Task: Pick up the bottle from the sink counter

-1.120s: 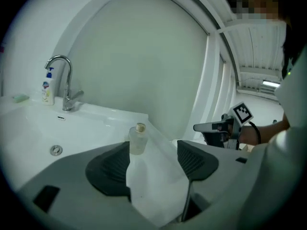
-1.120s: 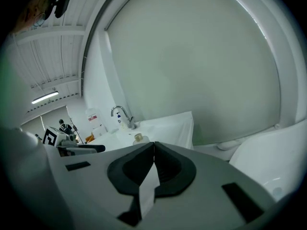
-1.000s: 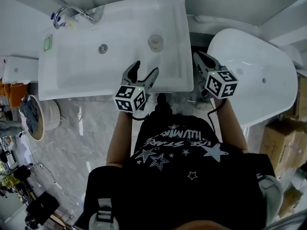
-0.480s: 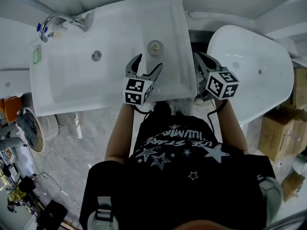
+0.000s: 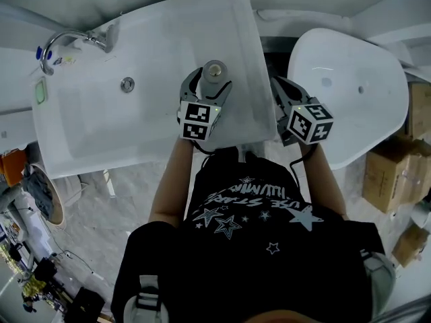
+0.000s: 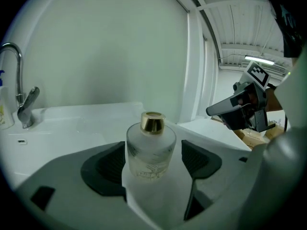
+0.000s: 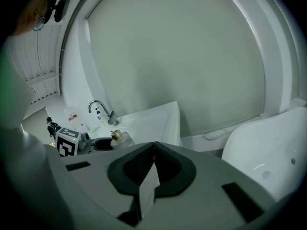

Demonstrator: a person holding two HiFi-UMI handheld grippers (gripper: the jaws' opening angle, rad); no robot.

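Now | bottle (image 6: 150, 145) upright, cap up | left gripper (image 6: 156, 161) just opened, bottle between | right gripper (image 7: 153, 147) clenched

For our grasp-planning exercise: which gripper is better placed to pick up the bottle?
The left gripper: its fingers, just opened wider, flank the bottle; the right gripper is shut, off beside the sink.

— A home bathroom?
— More a bathroom-fittings showroom or stockroom. A white sink (image 5: 87, 113) with a chrome tap (image 5: 64, 40) stands at 11 o'clock, and a freestanding bathtub (image 5: 350, 113) is close beside it at 2 o'clock.
— Any stock?
— Cardboard boxes (image 5: 387, 177) are stacked at 3 o'clock on a marble-look floor (image 5: 128, 194). The left gripper view shows a ribbed metal roof (image 6: 244, 18) with a strip light (image 6: 261, 60).
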